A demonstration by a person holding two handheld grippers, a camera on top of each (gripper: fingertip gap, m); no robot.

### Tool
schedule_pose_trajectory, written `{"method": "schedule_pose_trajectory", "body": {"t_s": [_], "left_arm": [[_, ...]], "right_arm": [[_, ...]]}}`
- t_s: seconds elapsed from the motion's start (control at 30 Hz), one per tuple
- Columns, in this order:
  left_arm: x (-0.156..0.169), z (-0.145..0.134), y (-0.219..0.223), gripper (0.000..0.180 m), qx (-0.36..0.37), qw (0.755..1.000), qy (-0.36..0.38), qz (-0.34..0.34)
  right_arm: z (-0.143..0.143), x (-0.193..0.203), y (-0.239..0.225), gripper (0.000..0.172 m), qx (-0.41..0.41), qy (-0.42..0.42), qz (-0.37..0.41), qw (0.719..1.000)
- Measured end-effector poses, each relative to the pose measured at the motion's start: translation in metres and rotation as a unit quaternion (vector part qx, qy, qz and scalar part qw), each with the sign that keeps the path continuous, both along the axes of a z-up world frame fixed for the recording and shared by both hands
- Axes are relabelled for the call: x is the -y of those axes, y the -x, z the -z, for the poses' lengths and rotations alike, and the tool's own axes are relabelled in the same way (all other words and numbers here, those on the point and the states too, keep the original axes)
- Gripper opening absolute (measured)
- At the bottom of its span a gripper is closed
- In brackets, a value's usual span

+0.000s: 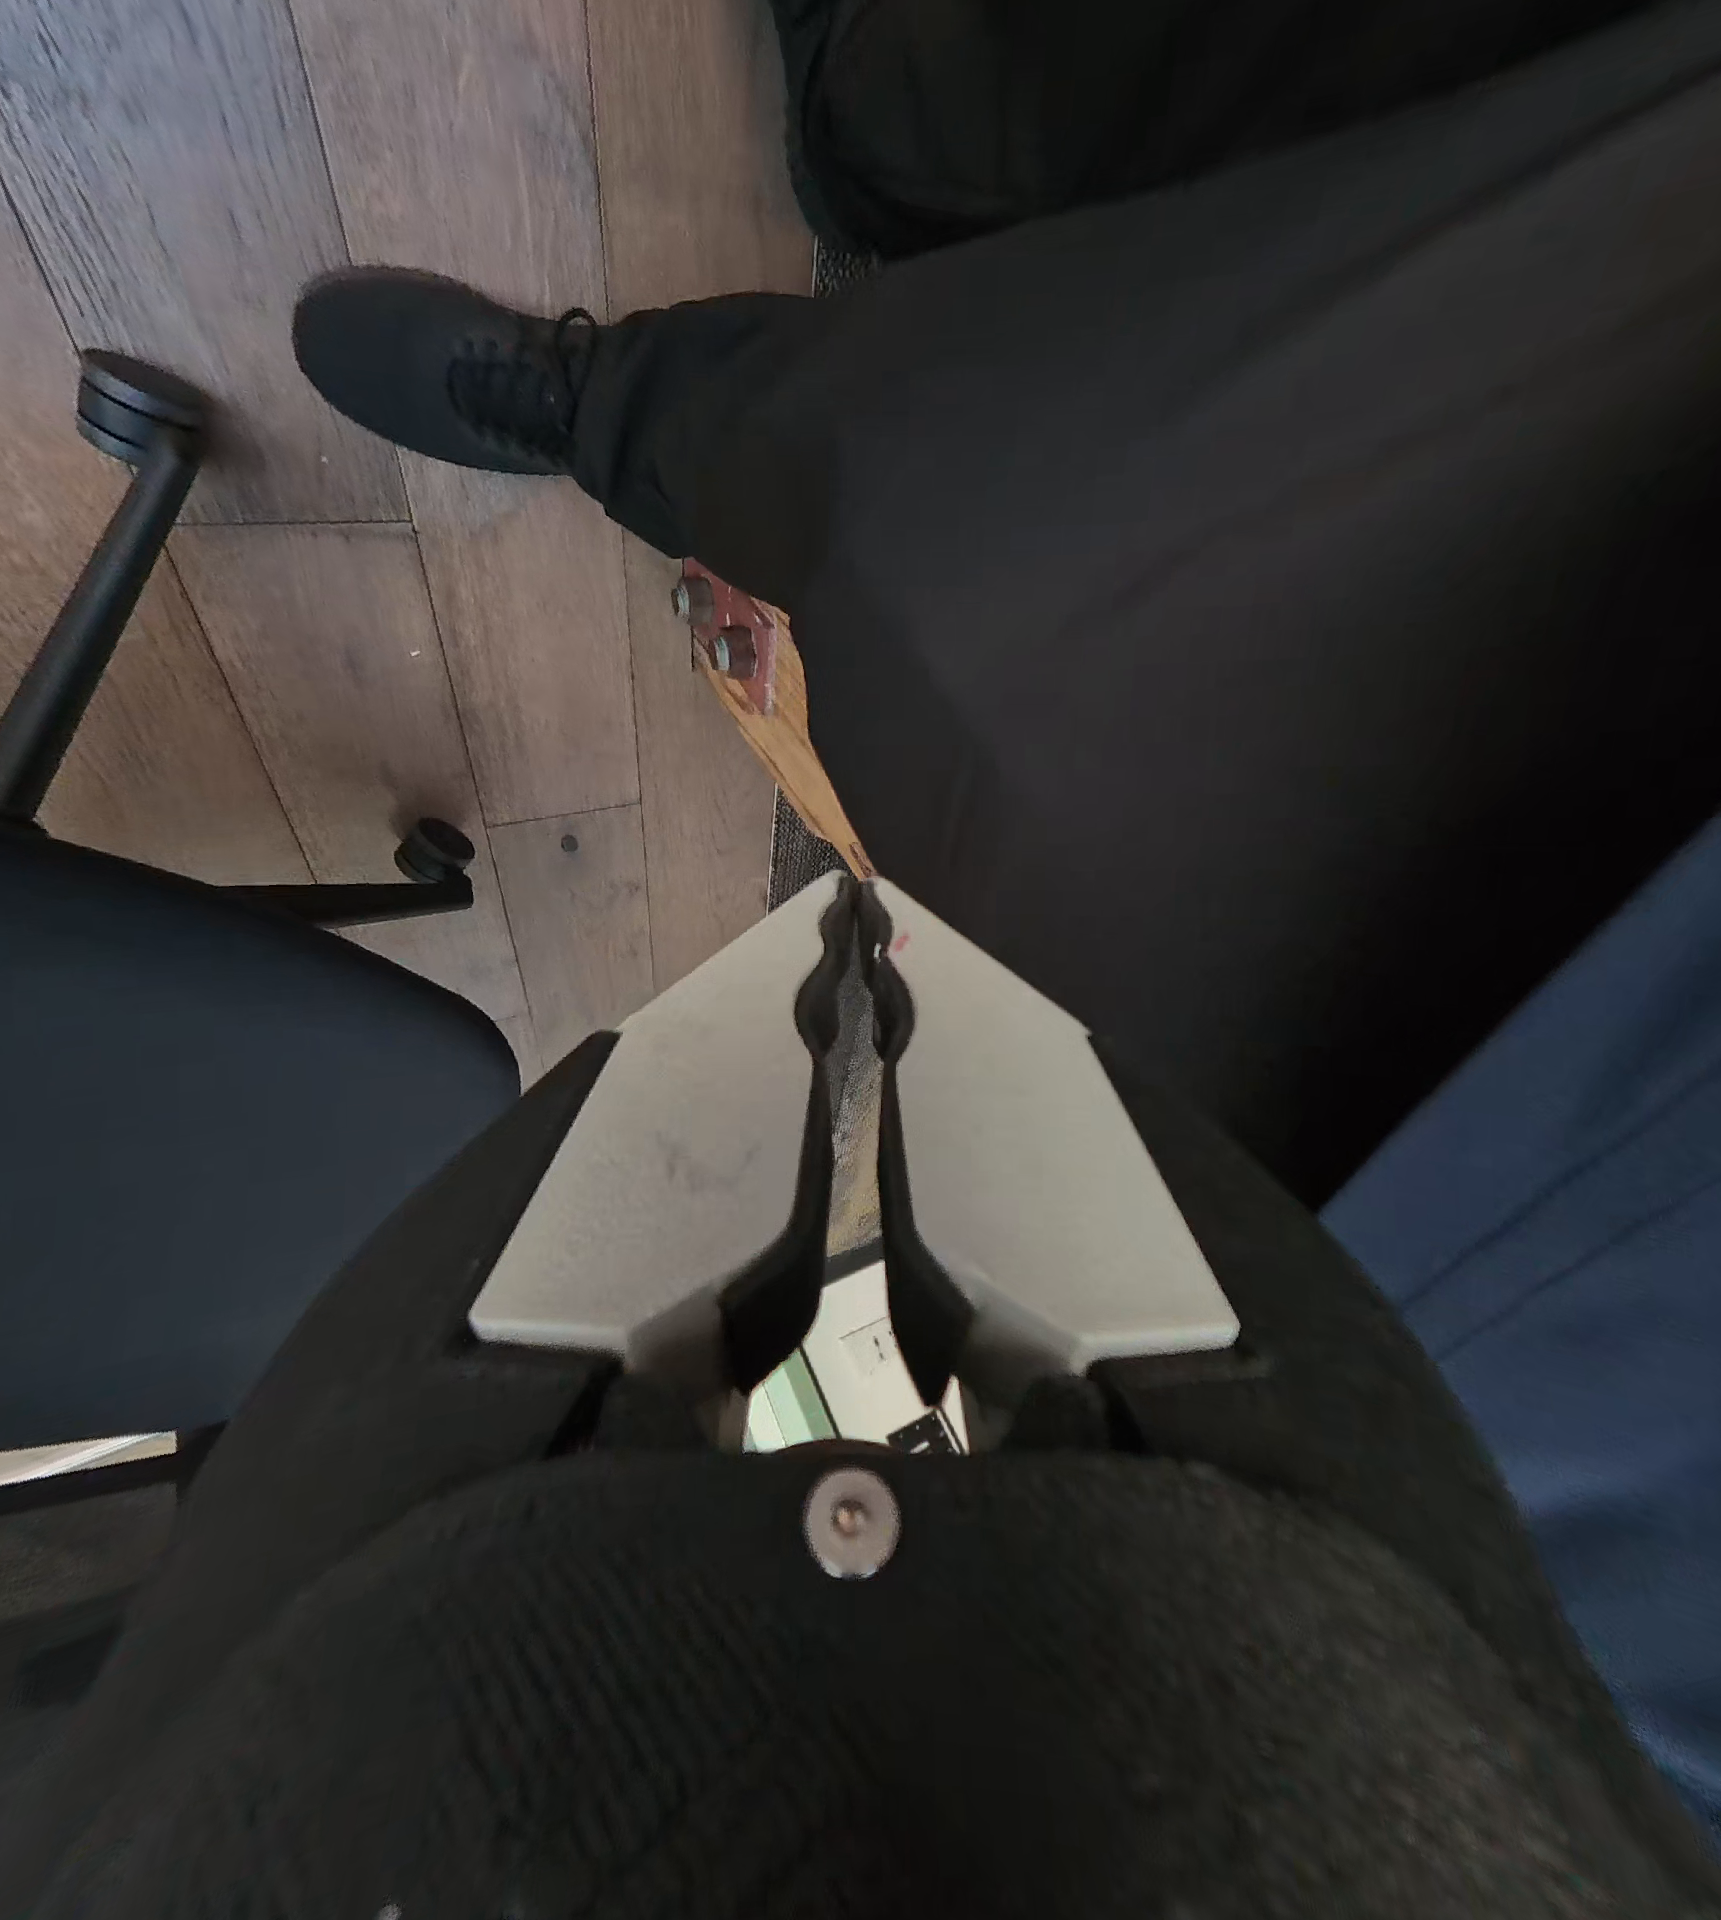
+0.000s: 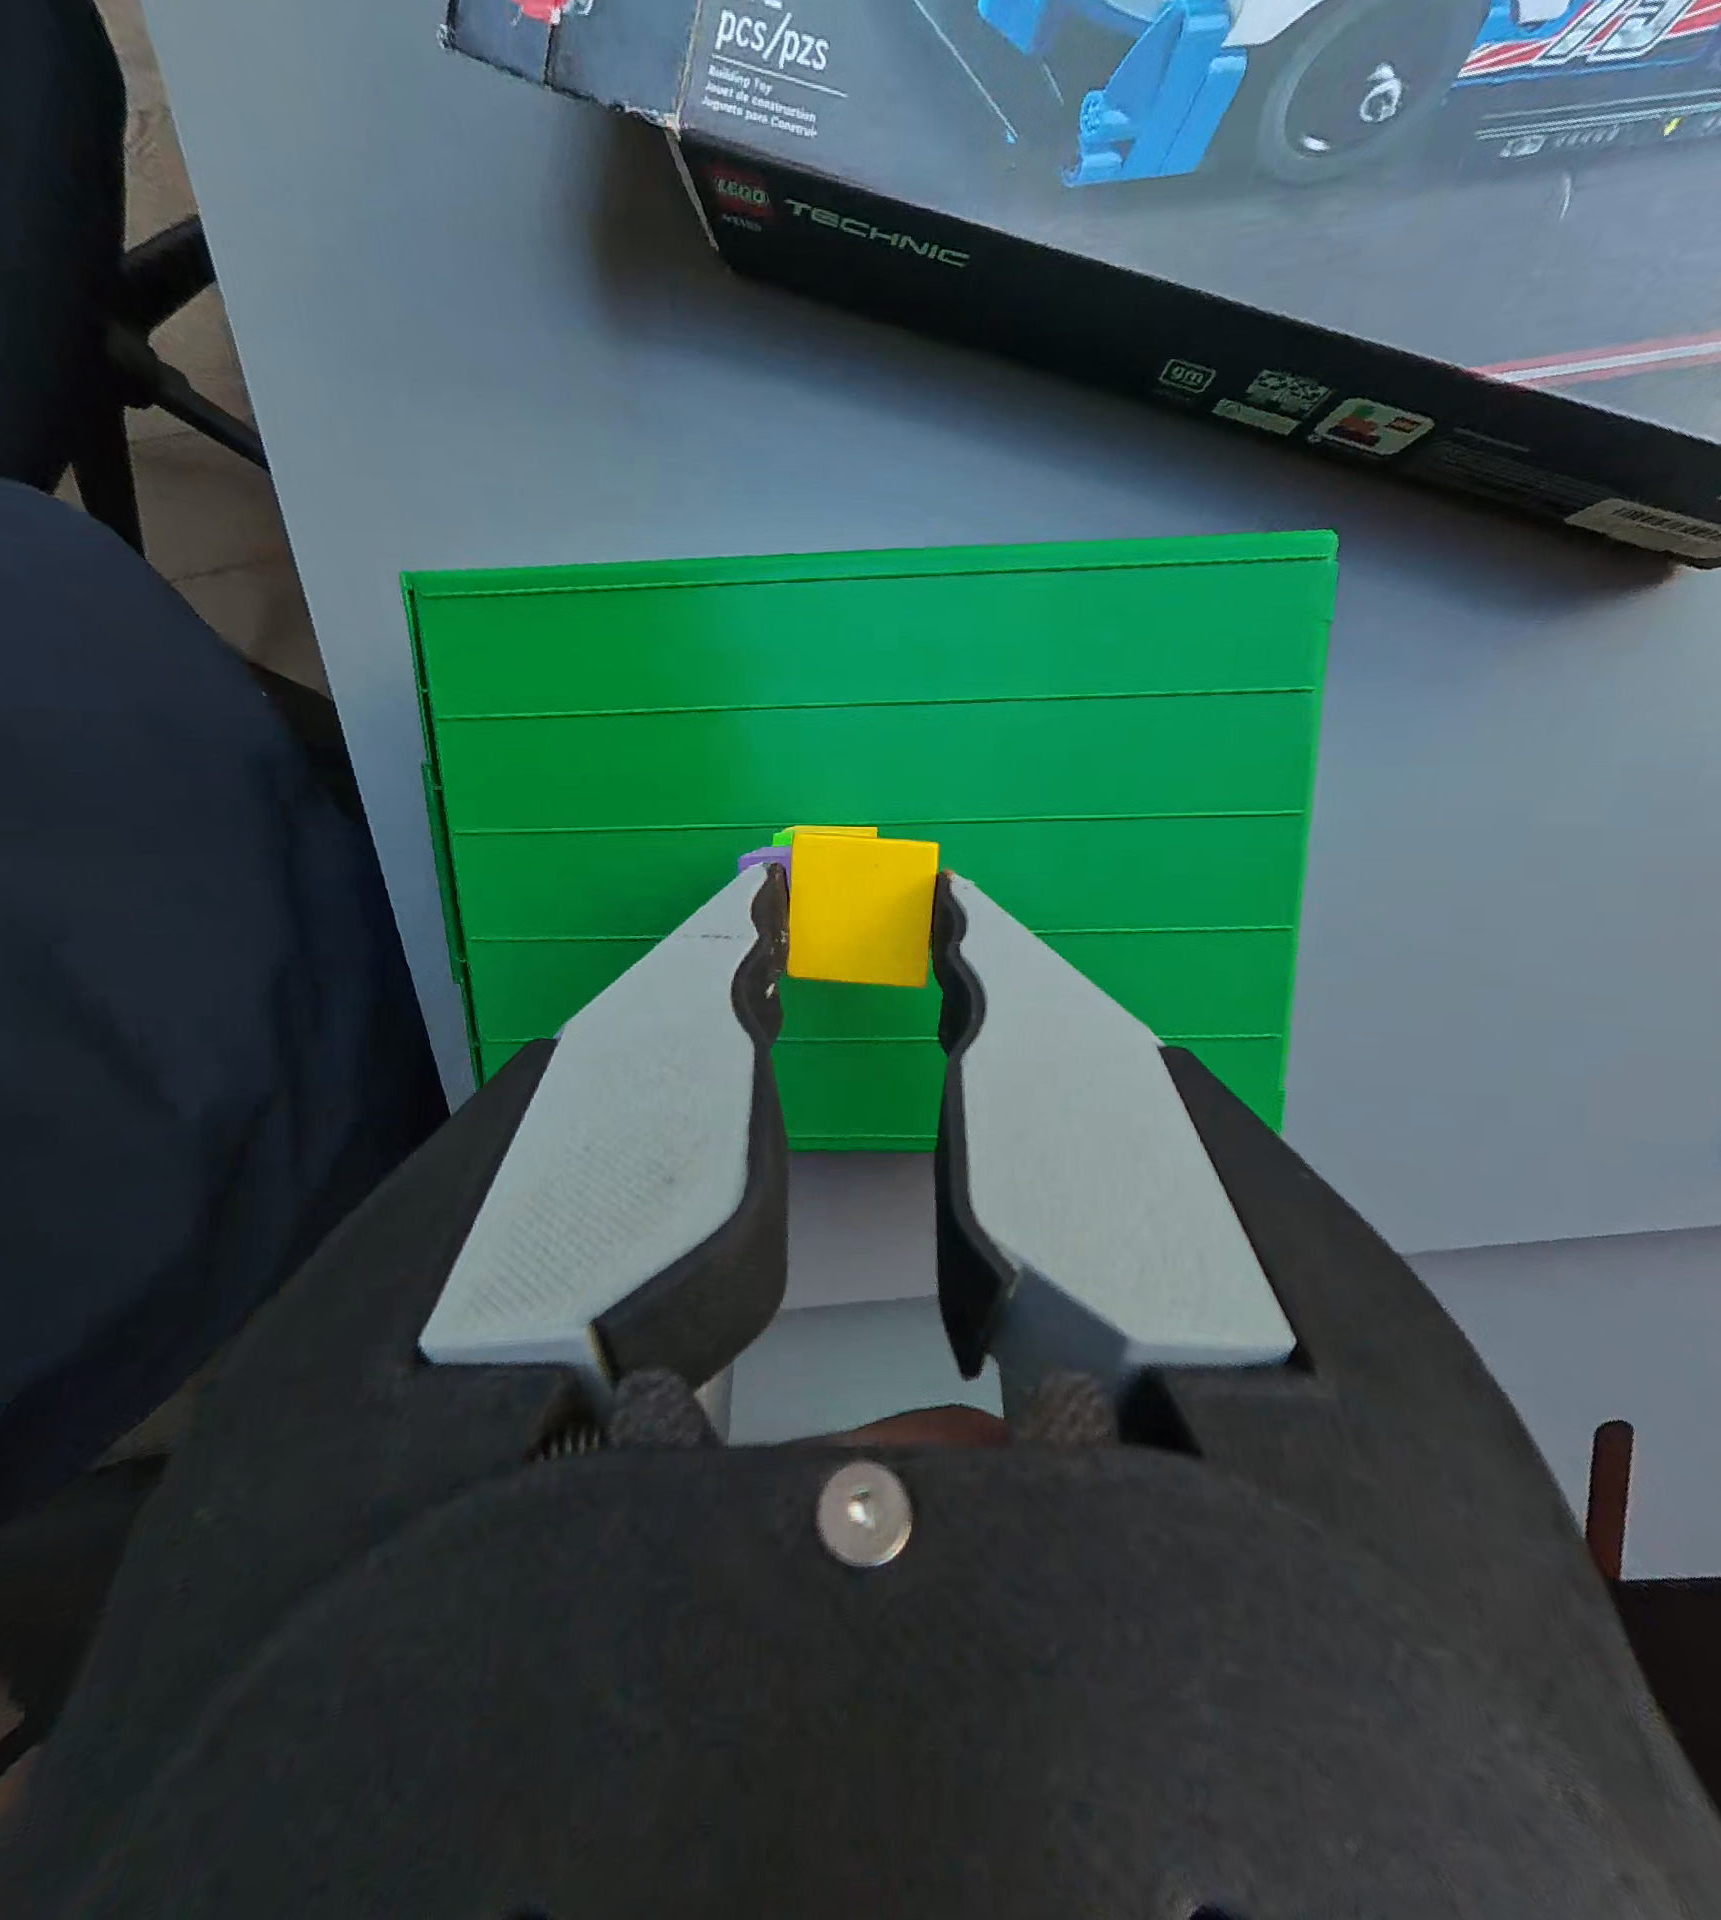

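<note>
- Right gripper (image 2: 858,894) is clamped on a small stack of flat plastic tiles (image 2: 861,920), yellow face towards the camera, with slivers of light green and purple peeking out behind its top left corner.
- Both black pads (image 2: 951,935) press the stack's two side edges; the jaws sit at a narrow spread, just the width of the tiles.
- The stack hangs over the middle of a bright green slatted board (image 2: 1095,748), which lies flat on the grey table (image 2: 482,416) close to its near edge.
- Beyond the board, a building-toy box (image 2: 1251,208) with a blue race car pictured on it lies at an angle across the far right of the table.
- Left of the table, a dark blue chair (image 2: 108,883) fills the side of the view.
- Left gripper (image 1: 858,888) points down at the floor, away from the table, fingertips pinched together with nothing between them.
- Just past its tips, a person's black trouser leg (image 1: 1147,623) and black shoe (image 1: 451,374) on wood-plank flooring (image 1: 316,623).
- A wooden leg with a red bolted bracket (image 1: 731,634) runs beside the trouser leg, and a chair's black castor base (image 1: 108,499) sits to the left.
</note>
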State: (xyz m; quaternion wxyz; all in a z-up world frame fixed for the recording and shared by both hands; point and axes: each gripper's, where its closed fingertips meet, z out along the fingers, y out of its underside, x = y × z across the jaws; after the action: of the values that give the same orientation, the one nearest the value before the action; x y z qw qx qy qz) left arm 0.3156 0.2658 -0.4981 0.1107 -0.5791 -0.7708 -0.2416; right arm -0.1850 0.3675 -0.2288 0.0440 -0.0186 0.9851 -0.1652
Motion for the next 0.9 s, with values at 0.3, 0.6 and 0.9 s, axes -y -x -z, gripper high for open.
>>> {"method": "schedule_pose_trajectory", "body": {"t_s": [0.3, 0.6, 0.9], "left_arm": [[-0.004, 0.007, -0.037, 0.000, 0.023, 1.000, -0.013, 0.000], [0.007, 0.006, -0.040, 0.000, 0.033, 0.999, -0.010, -0.029], [0.006, -0.004, -0.007, 0.000, 0.014, 1.000, -0.001, -0.001]], "right_arm": [[0.005, -0.005, -0.013, 0.026, 0.003, -0.026, 0.002, 1.000], [0.012, -0.005, -0.010, 0.034, 0.001, -0.033, -0.011, 0.999], [-0.018, -0.013, 0.007, 0.047, 0.036, 0.047, 0.014, 0.998]]}}
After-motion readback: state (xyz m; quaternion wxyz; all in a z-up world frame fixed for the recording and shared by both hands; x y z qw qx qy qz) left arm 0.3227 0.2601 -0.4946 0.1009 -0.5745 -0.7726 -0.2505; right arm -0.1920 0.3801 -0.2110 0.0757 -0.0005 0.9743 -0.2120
